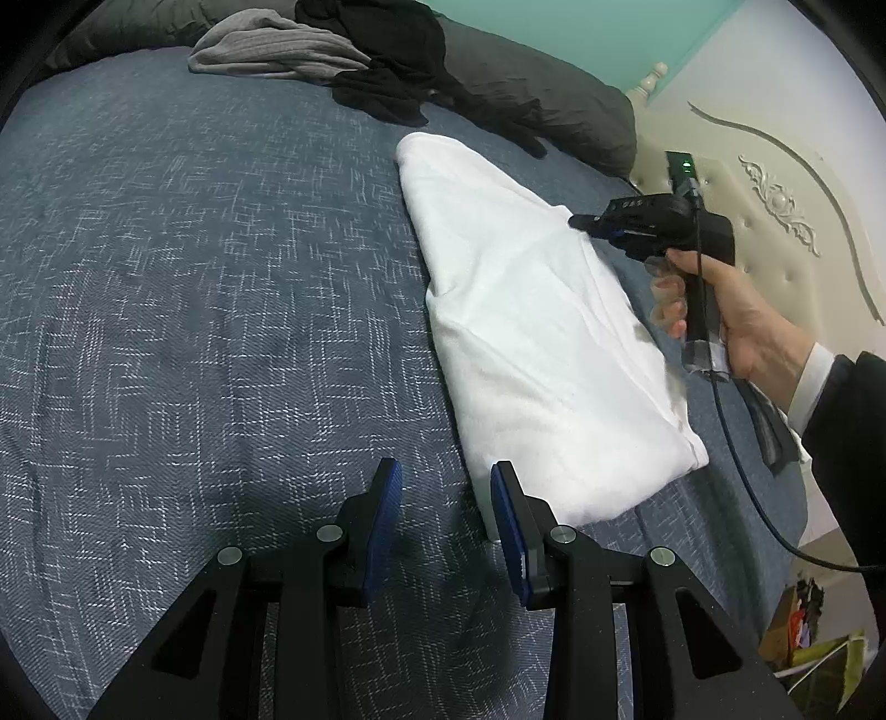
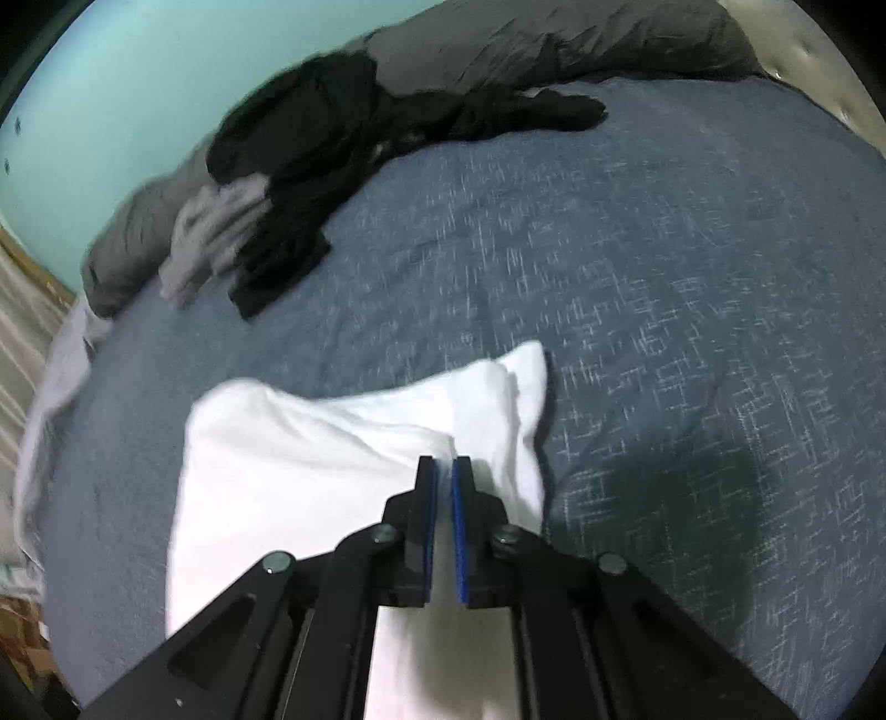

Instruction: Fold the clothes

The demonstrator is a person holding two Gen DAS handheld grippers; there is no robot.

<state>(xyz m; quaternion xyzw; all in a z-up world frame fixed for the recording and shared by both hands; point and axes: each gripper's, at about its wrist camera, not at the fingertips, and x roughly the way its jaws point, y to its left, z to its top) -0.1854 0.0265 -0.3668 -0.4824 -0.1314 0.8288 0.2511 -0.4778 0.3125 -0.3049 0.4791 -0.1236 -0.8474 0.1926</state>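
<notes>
On the bed (image 1: 194, 277), a big stretch of blue cover with a white criss-cross weave is left bare. Most of that open room is seen to the left of the white cloth (image 1: 526, 332) in the left view, and to its right in the right view. At the far edge of the bed a grey pillow (image 1: 554, 94) is laid, with a pile of black clothes (image 1: 387, 61) and a grey top (image 1: 266, 50) in front of it. A cream headboard (image 1: 775, 194) with carved swirls is seen past the right side of the bed.

The white cloth is laid folded on the cover, as a long shape running from near the left tongs (image 1: 446, 520) up toward the pillow. The left tongs are held partly open, low over the cover, with nothing between the blue pads. The near end of the cloth is seen just beside the right pad; whether it is touched cannot be told.

The right tongs (image 2: 444, 471) are nearly closed, and a thin fold of the white cloth is pinched between the blue pads. In the left view these tongs are held by a hand (image 1: 736, 315) at the right edge of the cloth, and a cable (image 1: 742, 471) is hung from the handle.

A small green light is lit on top of the right tongs. Some pale marks are seen on the black body, but they are too small to be read.
</notes>
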